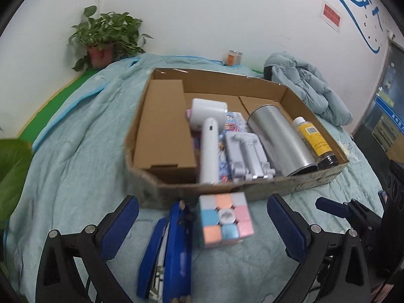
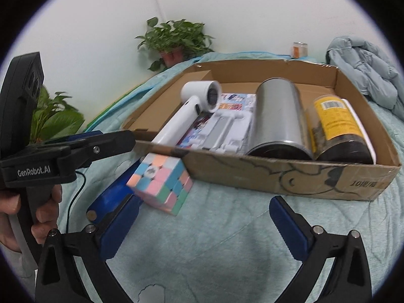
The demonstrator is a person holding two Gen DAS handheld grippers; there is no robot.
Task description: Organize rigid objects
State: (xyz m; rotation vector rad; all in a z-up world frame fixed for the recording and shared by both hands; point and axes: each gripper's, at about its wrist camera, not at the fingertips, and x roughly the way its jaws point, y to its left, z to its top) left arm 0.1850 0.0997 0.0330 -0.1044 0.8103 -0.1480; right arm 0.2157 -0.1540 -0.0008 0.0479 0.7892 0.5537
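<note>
A pastel puzzle cube lies on the teal bedspread just in front of the cardboard box, leaning on a blue stapler. The box holds a brown carton, a white hair dryer, a grey folding stand, a silver tin and a yellow-labelled jar. My left gripper is open with the cube and stapler between its fingers. My right gripper is open and empty over the bedspread, right of the cube.
A potted plant stands by the wall behind the box. A small orange can and a bundled light-blue jacket lie at the back right. A leafy plant is at the left.
</note>
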